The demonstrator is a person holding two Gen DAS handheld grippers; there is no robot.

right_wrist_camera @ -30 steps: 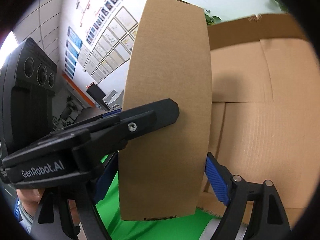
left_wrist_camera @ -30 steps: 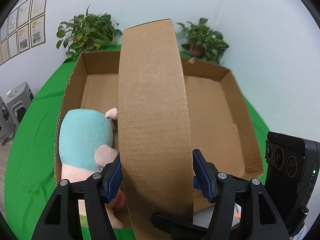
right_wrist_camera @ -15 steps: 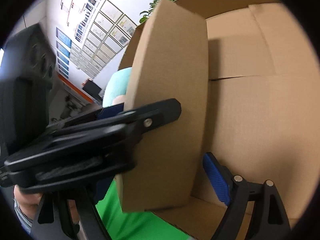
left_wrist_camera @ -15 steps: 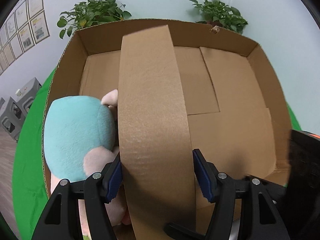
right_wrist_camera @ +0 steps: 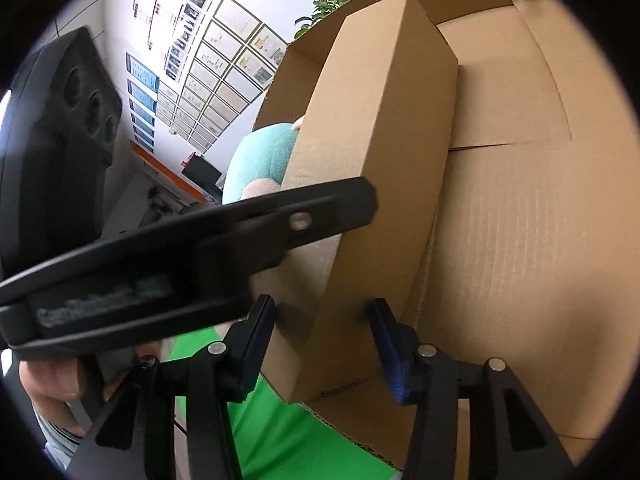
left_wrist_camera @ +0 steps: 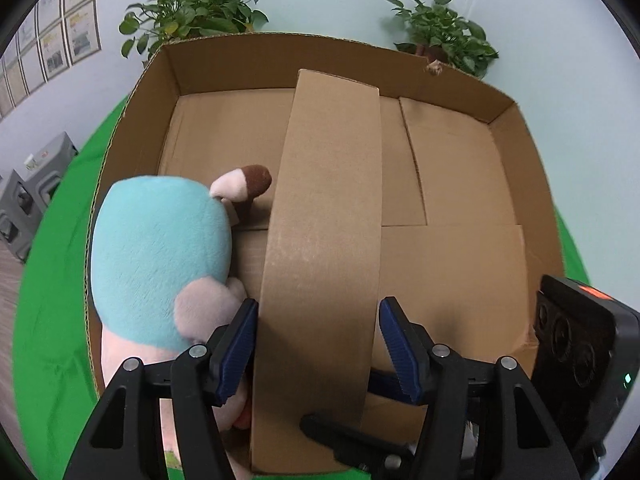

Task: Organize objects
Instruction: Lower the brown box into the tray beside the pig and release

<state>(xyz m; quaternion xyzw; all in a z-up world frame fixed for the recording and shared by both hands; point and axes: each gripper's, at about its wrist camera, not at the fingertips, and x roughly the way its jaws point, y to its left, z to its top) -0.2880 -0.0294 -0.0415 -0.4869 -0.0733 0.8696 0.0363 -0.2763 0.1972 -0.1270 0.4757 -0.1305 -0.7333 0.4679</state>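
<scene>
Both the left gripper (left_wrist_camera: 318, 344) and right gripper (right_wrist_camera: 322, 338) have their fingers clamped on a long carton (left_wrist_camera: 324, 240), held inside the big open box (left_wrist_camera: 520, 184), just beside a stuffed toy (left_wrist_camera: 160, 260).

1 big open carton (left_wrist_camera: 168, 80), 1 long box (left_wrist_camera: 324, 240), 1 plush toy (left_wrist_camera: 160, 256), 2 potted plants (left_wrist_camera: 192, 12), 2 grippers (left_wrist_camera: 316, 344).

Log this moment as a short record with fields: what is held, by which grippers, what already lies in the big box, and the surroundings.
held item: long narrow brown cardboard box, over the carton's interior
left gripper: shut on its sides
right gripper: shut on its near end
container: large open cardboard carton
already inside: teal and pink plush toy, left of the held box
surface: green cloth
background: two potted plants
</scene>
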